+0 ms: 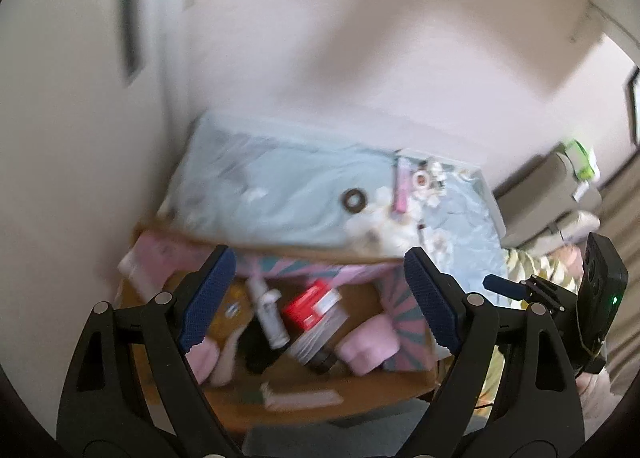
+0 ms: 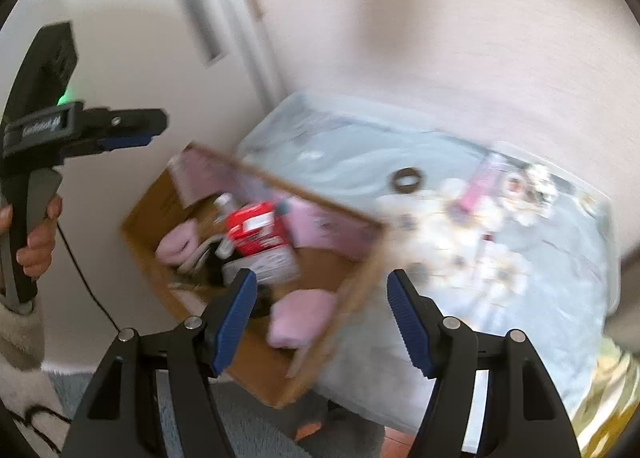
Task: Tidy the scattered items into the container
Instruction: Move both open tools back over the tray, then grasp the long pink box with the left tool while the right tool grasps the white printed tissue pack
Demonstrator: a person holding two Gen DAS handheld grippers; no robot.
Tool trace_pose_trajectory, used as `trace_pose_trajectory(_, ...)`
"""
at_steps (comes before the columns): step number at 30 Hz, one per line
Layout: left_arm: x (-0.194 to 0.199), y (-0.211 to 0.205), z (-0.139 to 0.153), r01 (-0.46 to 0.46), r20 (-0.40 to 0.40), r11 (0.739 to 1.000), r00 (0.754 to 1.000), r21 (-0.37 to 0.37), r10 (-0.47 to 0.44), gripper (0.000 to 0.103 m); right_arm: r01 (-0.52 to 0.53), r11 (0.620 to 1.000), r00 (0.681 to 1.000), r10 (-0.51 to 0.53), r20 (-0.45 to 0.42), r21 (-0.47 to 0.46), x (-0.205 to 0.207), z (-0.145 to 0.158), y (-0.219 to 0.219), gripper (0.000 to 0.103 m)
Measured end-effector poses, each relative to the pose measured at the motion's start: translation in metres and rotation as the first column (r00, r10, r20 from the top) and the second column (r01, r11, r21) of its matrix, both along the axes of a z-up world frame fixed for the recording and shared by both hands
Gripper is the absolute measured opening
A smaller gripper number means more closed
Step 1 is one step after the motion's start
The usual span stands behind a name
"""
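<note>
An open cardboard box (image 1: 368, 298) (image 2: 304, 190) stands against the bed. In it lie a red-and-white pack (image 1: 312, 304) (image 2: 256, 230), a white tube (image 1: 266, 310), pink cloths (image 1: 370, 342) (image 2: 300, 318) and a black item (image 1: 260, 350). My left gripper (image 1: 320, 254) (image 2: 158, 124) hangs open above the box with nothing between its pads. Over the box's near corner, my right gripper (image 2: 322, 276) (image 1: 502, 285) is also open and holds nothing. On the bed lie a brown ring (image 1: 354, 200) (image 2: 408, 180), a pink stick (image 1: 400, 194) (image 2: 478, 182) and several small white pieces (image 1: 380, 218). Both views are blurred.
The bed (image 1: 280, 186) has a light-blue cover and stands against a pale wall. A white door (image 2: 192, 14) is behind the box. Grey rug (image 2: 240, 430) covers the floor in front. A grey seat (image 1: 548, 194) stands to the right. A hand (image 2: 36, 242) holds the left gripper's handle.
</note>
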State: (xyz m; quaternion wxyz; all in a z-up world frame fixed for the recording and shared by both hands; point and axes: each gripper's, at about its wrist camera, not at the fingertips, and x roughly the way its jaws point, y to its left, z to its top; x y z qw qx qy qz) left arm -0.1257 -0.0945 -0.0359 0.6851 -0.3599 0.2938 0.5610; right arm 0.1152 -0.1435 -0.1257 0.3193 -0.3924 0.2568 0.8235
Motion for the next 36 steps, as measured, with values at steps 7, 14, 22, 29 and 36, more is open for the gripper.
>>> trace_pose_trajectory(7, 0.083, 0.031, 0.013, 0.2, -0.048, 0.98, 0.979, 0.024, -0.199, 0.086, 0.183, 0.982, 0.983, -0.182, -0.031, 0.039, 0.066, 0.012, 0.021, 0.064)
trace_pose_trajectory(14, 0.158, 0.064, 0.0, 0.309, -0.06, 0.95, 0.948, -0.047, -0.311, 0.086, 0.255, 0.955, 0.965, -0.261, 0.023, 0.148, 0.123, 0.035, 0.048, 0.064)
trace_pose_trajectory(22, 0.221, 0.122, -0.061, 0.243, -0.098, 0.957, 0.961, -0.161, -0.26, 0.087, 0.197, 0.949, 0.964, -0.234, 0.129, 0.248, 0.163, 0.035, 0.102, 0.064)
trace_pose_trajectory(29, 0.244, 0.173, -0.129, 0.097, -0.17, 0.978, 0.977, -0.183, -0.128, 0.087, 0.093, 0.974, 0.986, -0.118, 0.114, 0.206, 0.175, -0.002, 0.166, 0.064)
trace_pose_trajectory(36, 0.232, 0.202, -0.192, -0.057, -0.175, 0.975, 0.984, -0.216, 0.019, 0.087, -0.055, 0.991, 0.995, 0.044, 0.089, 0.124, 0.165, -0.062, 0.236, 0.064)
